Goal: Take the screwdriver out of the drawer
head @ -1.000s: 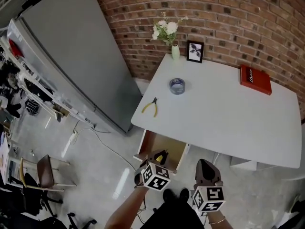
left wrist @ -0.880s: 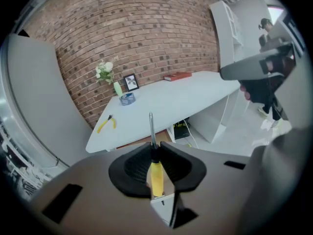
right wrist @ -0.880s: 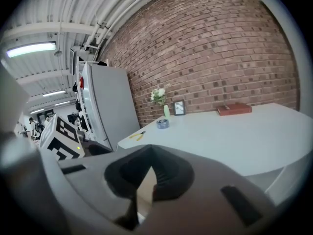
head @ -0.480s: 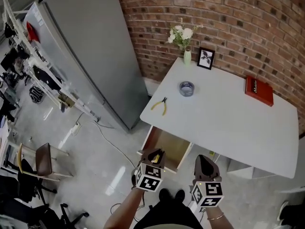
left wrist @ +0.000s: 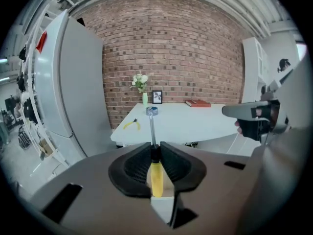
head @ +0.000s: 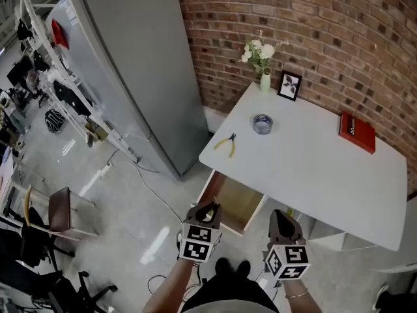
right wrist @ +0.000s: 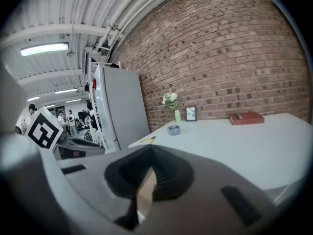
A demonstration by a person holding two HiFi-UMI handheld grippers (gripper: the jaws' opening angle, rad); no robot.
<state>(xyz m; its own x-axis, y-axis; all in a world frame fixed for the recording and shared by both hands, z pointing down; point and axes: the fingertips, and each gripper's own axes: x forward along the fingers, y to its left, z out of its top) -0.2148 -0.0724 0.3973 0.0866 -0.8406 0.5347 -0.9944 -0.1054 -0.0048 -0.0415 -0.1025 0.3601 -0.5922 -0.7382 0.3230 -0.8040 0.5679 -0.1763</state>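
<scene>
Counter [head: 313, 168], white, right half of the head view; drawer [head: 229, 199] open under its near-left edge, lower centre. Left gripper [left wrist: 155, 148], fingers pinching the screwdriver [left wrist: 156, 177] by its yellow handle, shaft pointing ahead, seemingly out of the drawer; right gripper [right wrist: 150, 155], fingers pressed together, empty. Handling advice: firm pinch, shaft level and clear of the counter edge
</scene>
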